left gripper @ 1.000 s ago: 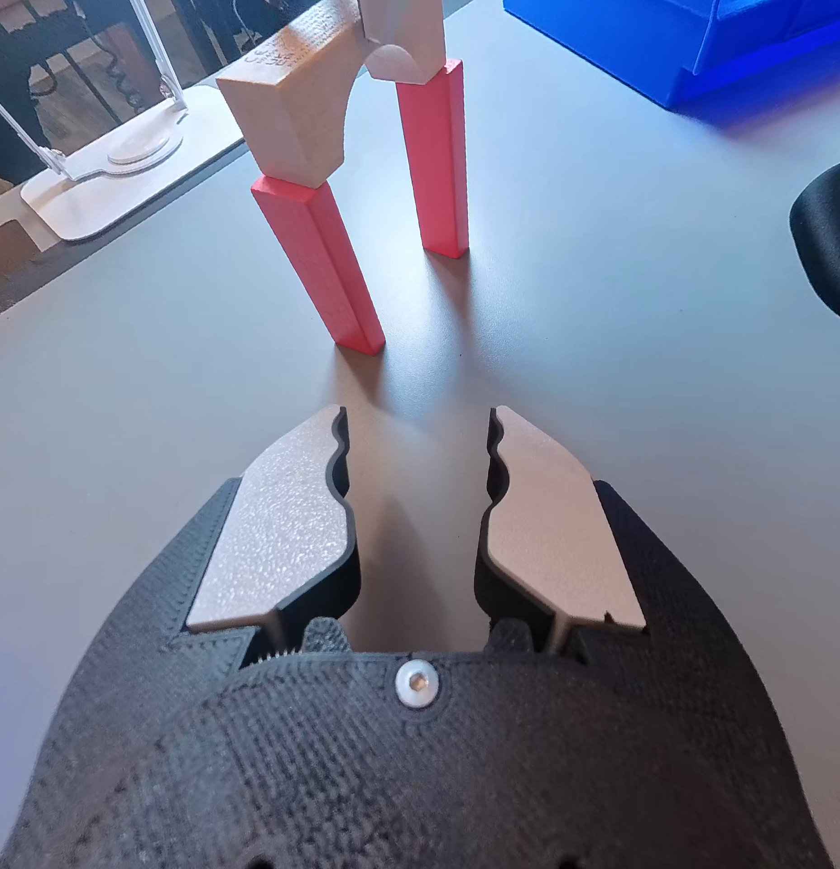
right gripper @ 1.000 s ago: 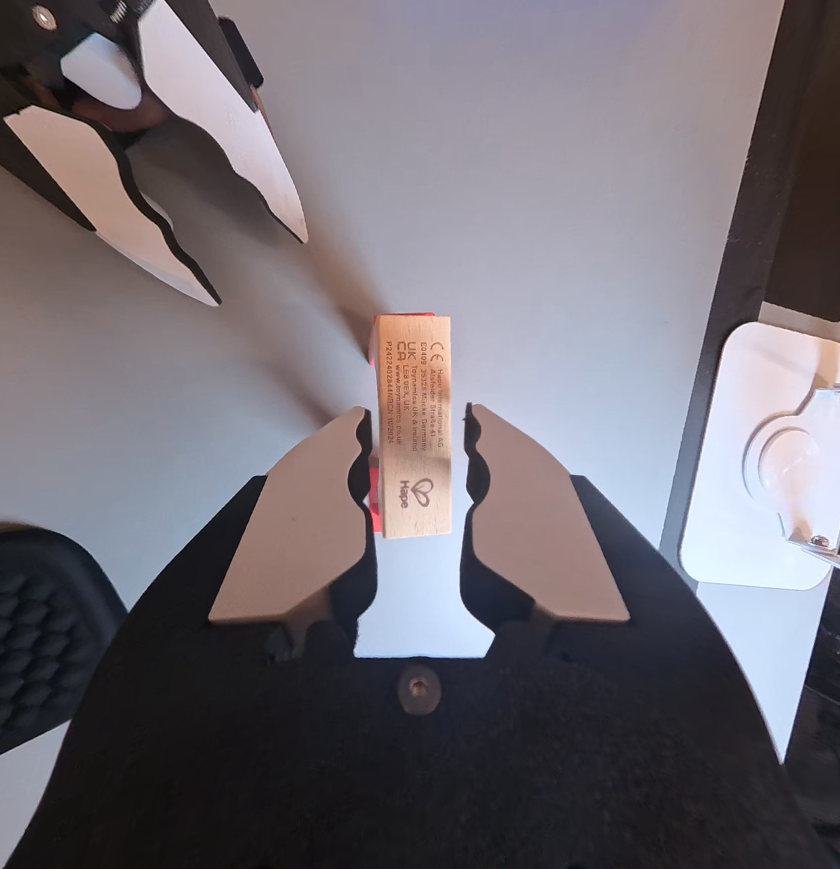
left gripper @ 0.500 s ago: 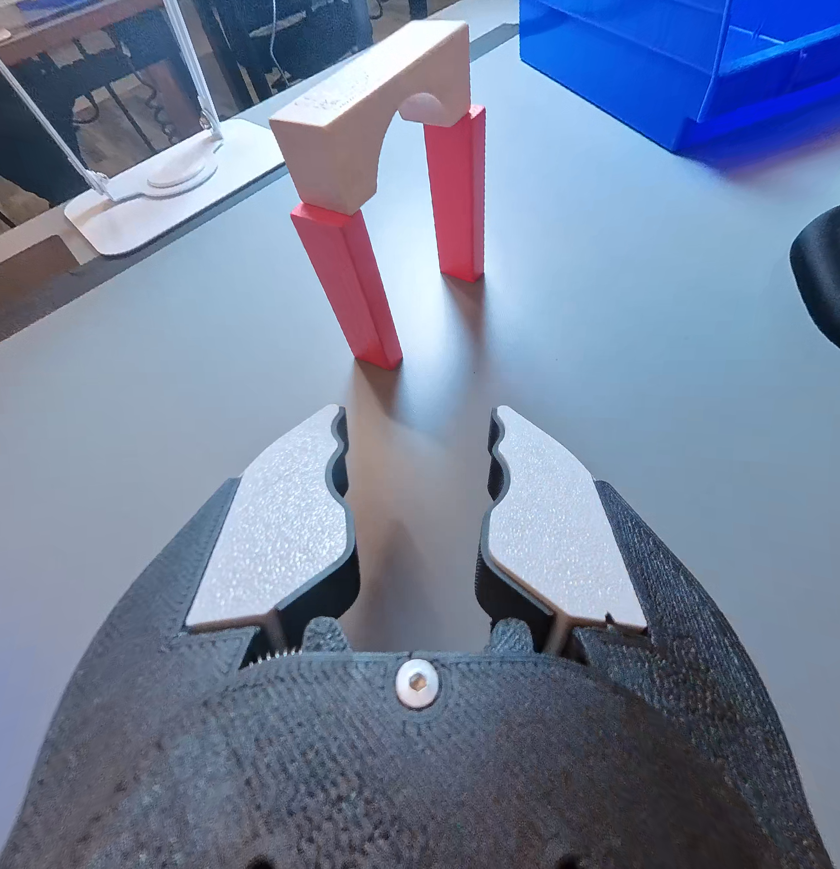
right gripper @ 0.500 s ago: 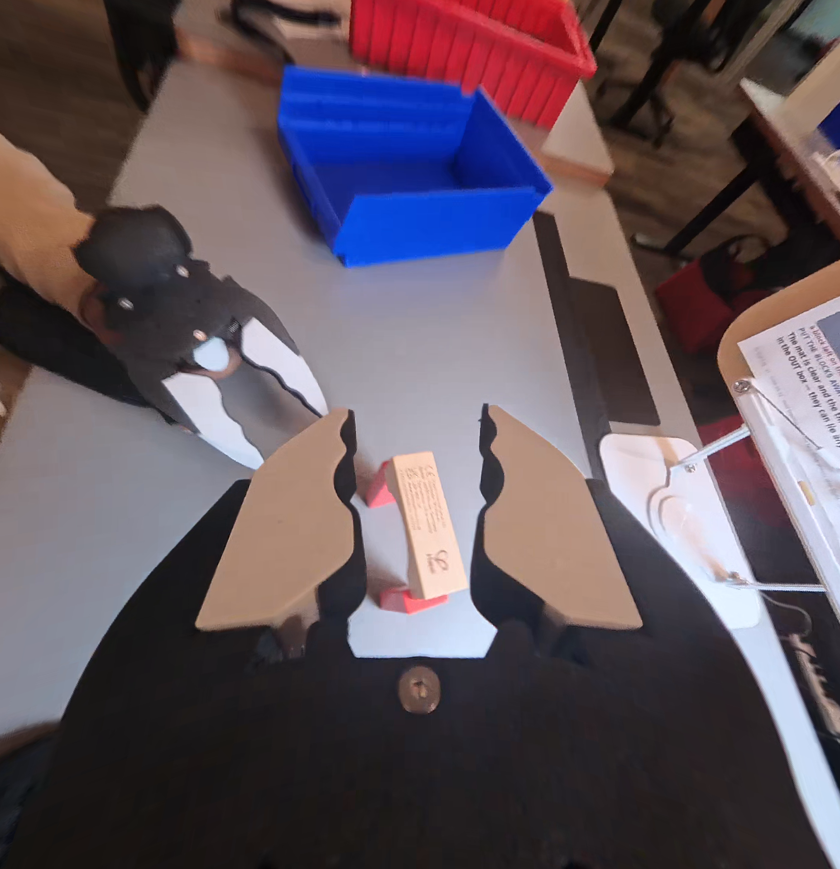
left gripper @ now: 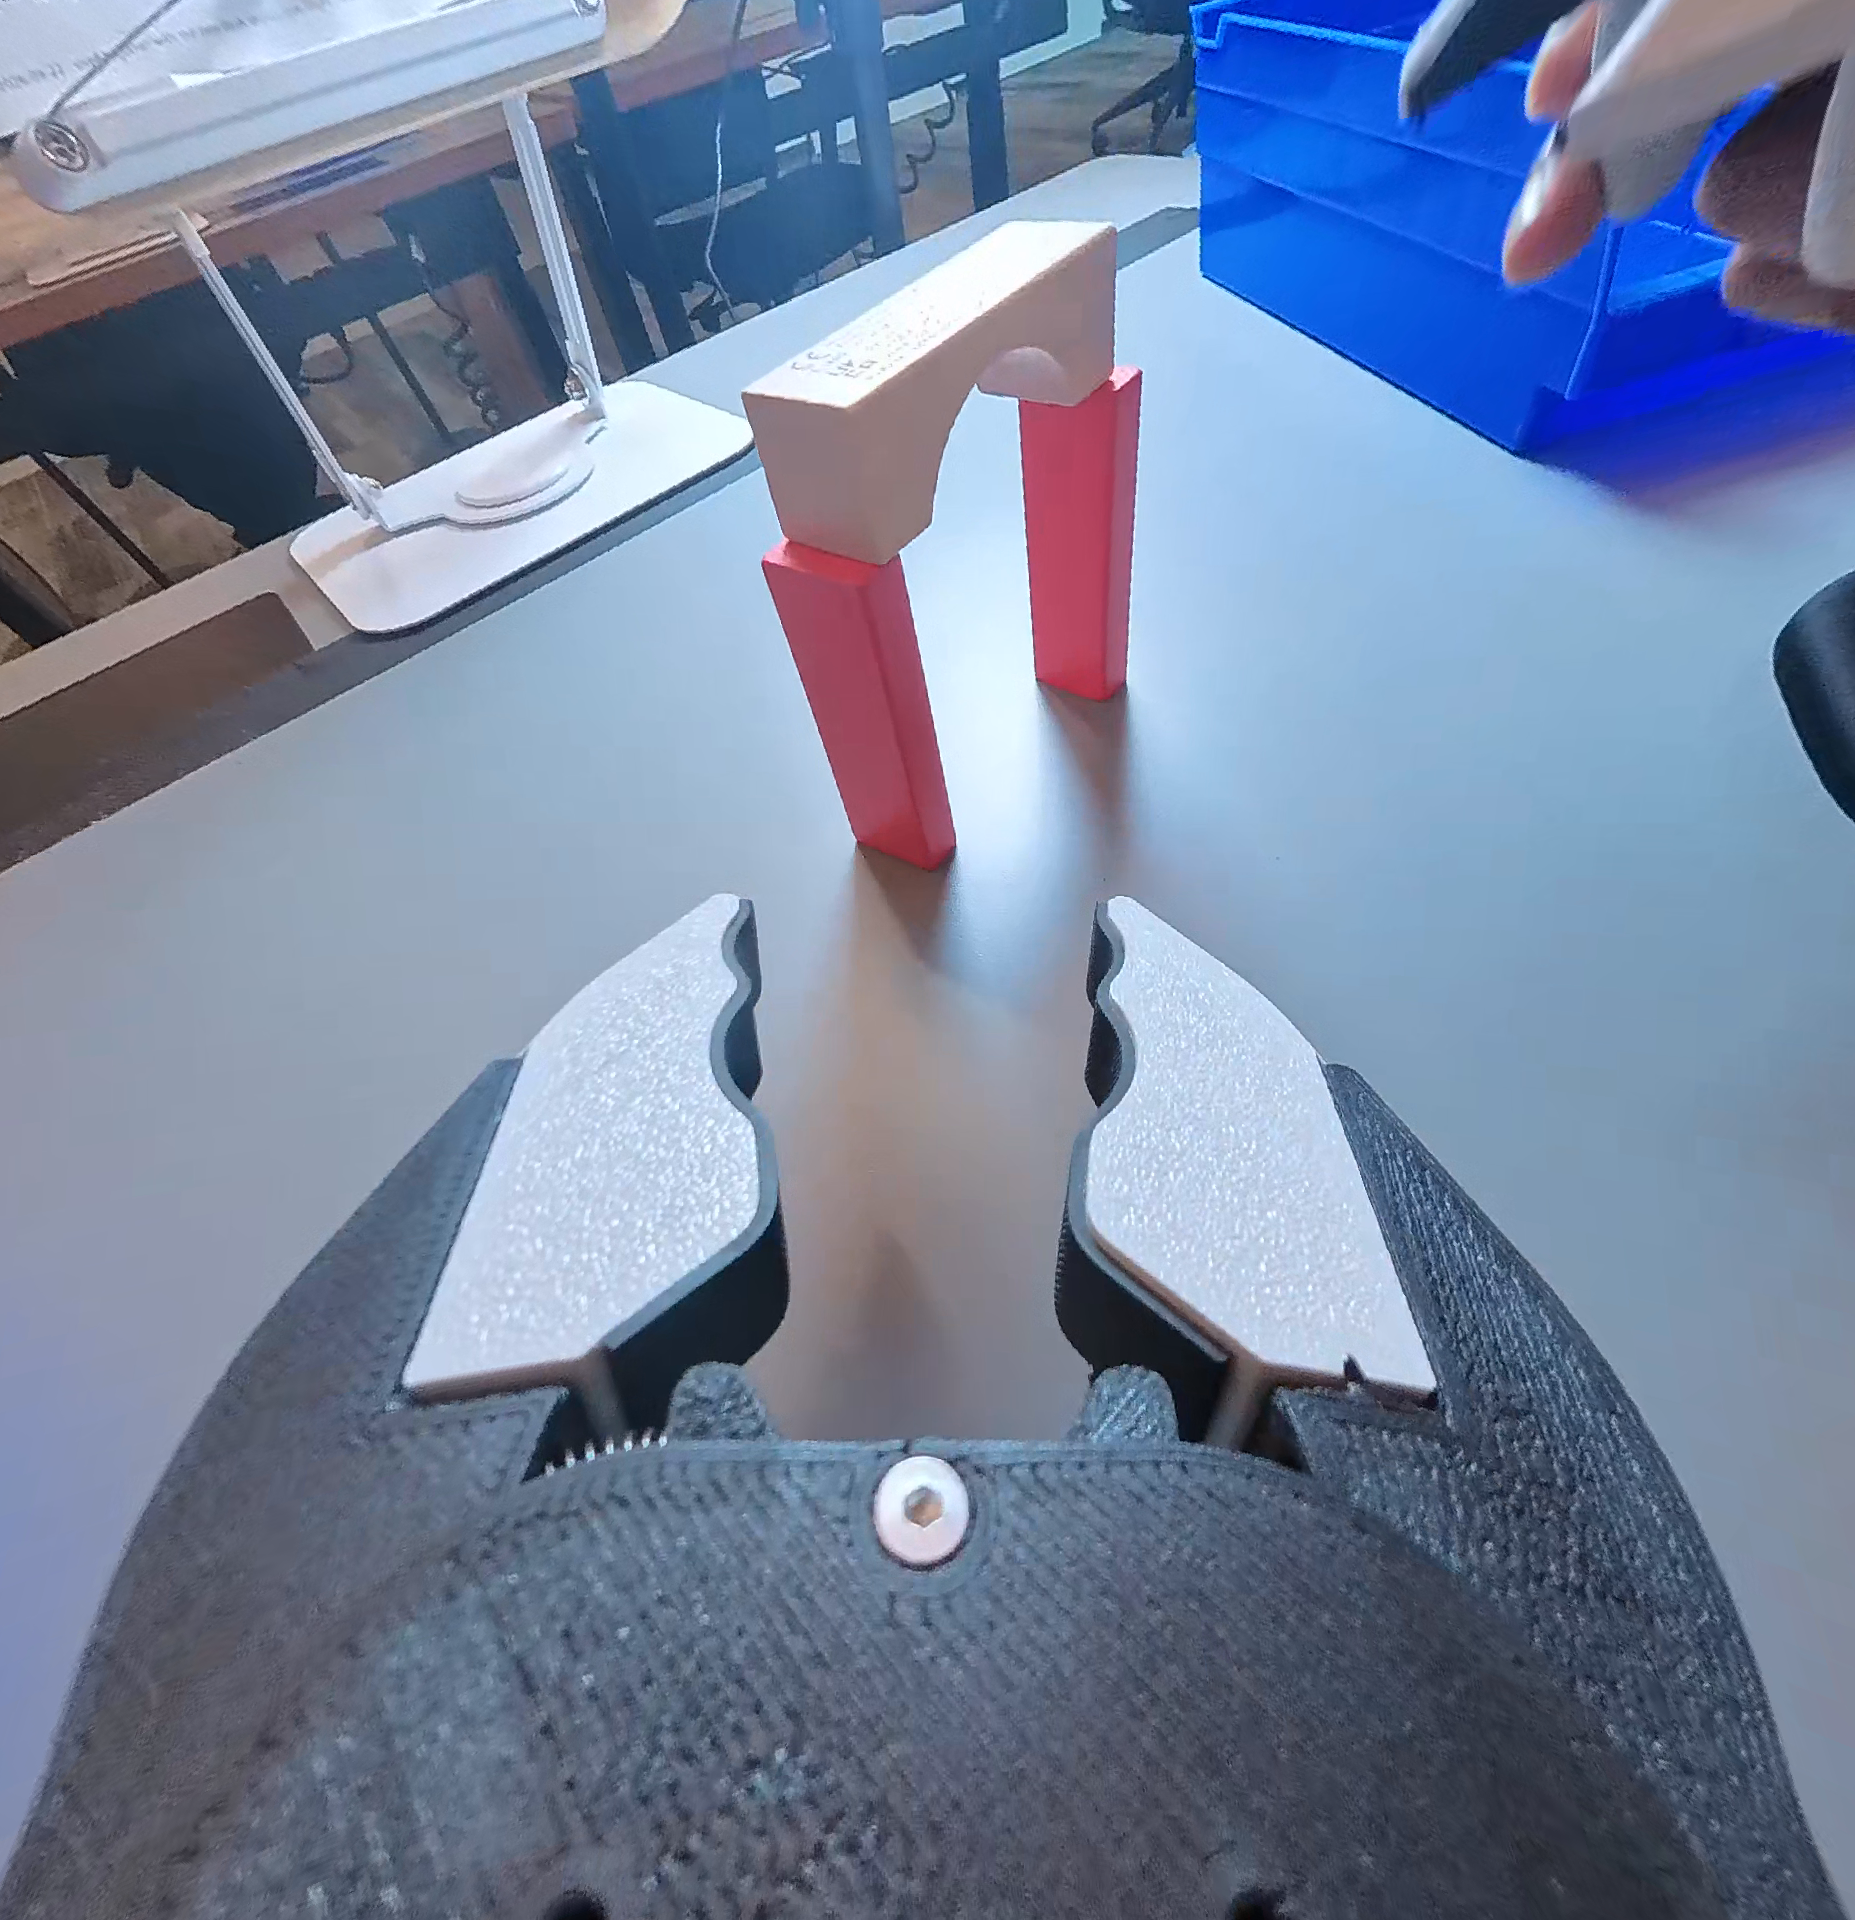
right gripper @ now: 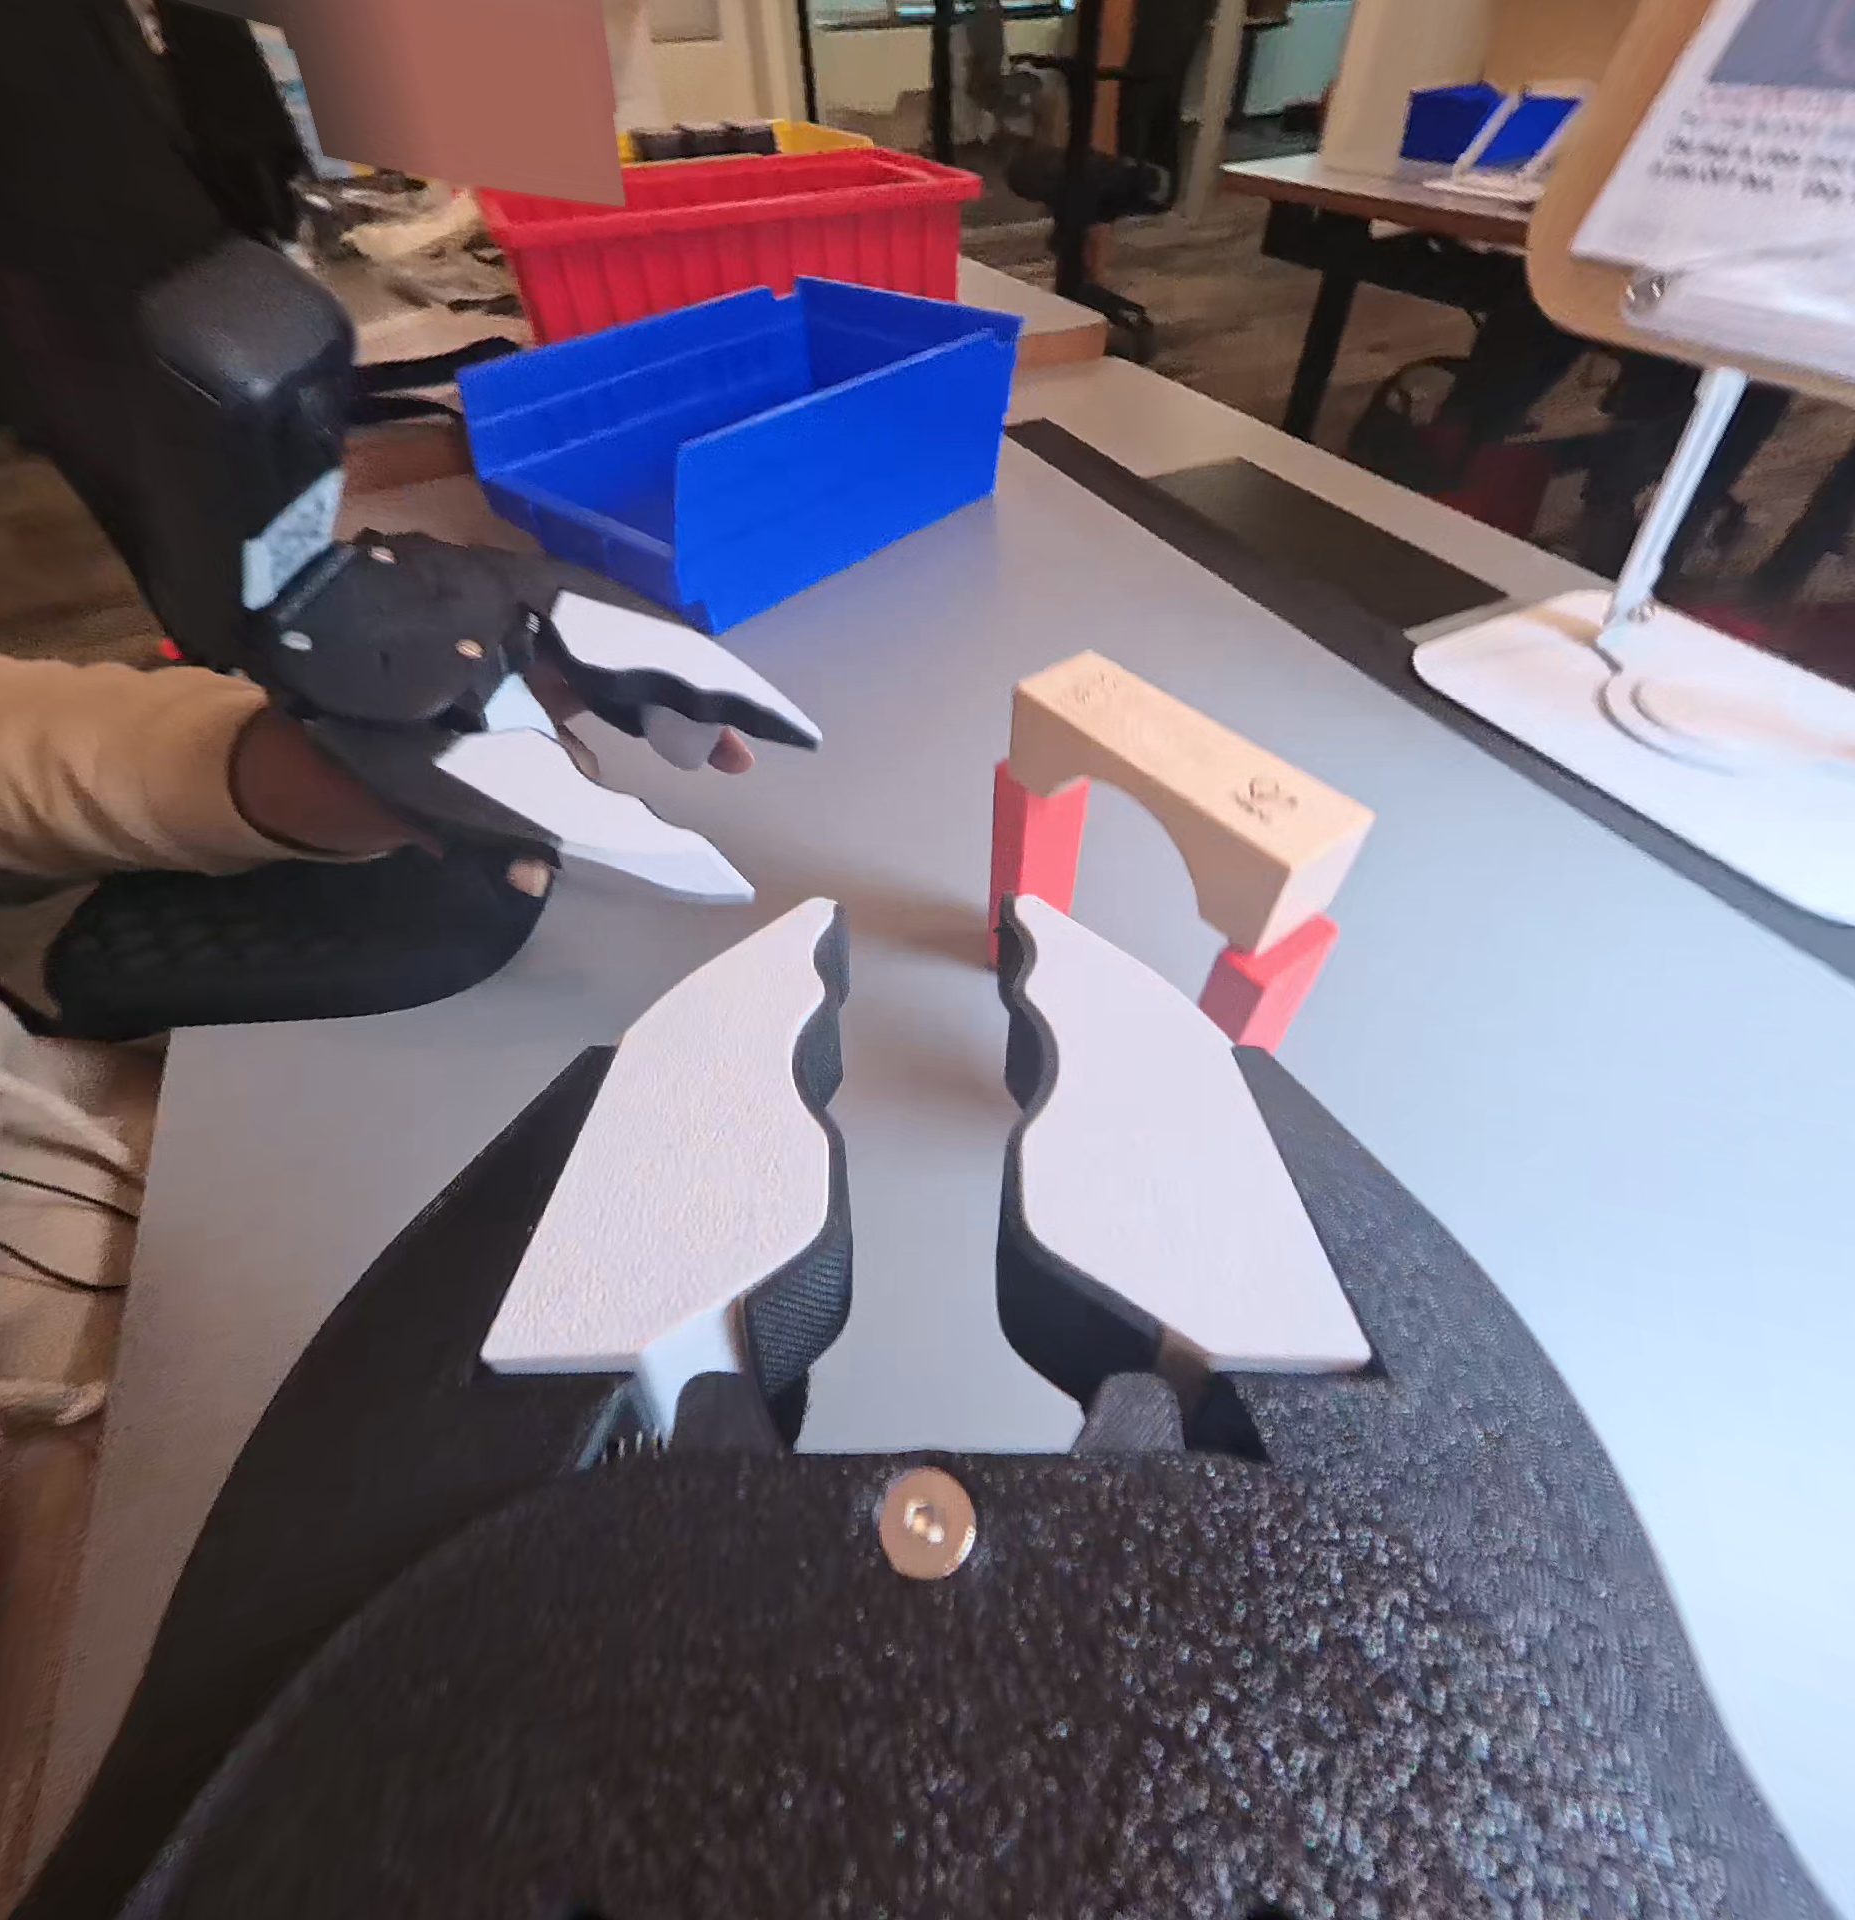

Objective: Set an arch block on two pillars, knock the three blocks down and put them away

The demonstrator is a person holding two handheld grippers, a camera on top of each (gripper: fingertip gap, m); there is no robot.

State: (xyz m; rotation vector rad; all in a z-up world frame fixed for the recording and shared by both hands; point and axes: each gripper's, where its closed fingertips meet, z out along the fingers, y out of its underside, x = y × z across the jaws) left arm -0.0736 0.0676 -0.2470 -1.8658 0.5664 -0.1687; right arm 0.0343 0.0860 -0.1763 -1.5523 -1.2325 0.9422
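A pale wooden arch block (left gripper: 933, 384) rests across two upright red pillars, the near pillar (left gripper: 871, 707) and the far pillar (left gripper: 1079, 530), on the grey table (left gripper: 383, 935). My left gripper (left gripper: 923, 920) is open and empty, low over the table just short of the near pillar. My right gripper (right gripper: 921, 920) is open and empty, just left of the arch (right gripper: 1183, 790), with its right fingertip in front of the base of one pillar (right gripper: 1037, 842). The other pillar (right gripper: 1271, 987) stands nearer. The left gripper (right gripper: 783, 816) shows open at the left of the right wrist view.
A blue bin (right gripper: 746, 447) stands open on the table behind the arch, and a red bin (right gripper: 736, 239) lies beyond it. A white stand base (right gripper: 1650, 748) sits at the table's right edge. A black padded rest (right gripper: 279, 945) lies under the left hand. A blurred hand (left gripper: 1629, 156) crosses the blue bin (left gripper: 1422, 239). My right tips are about 12 cm from the near pillar (left gripper: 871, 707), my left tips only 7 cm.
My right gripper has let go of the arch, lifted off it and swung down low beside it. My left gripper has drawn back from the pillars. The arch stays standing.
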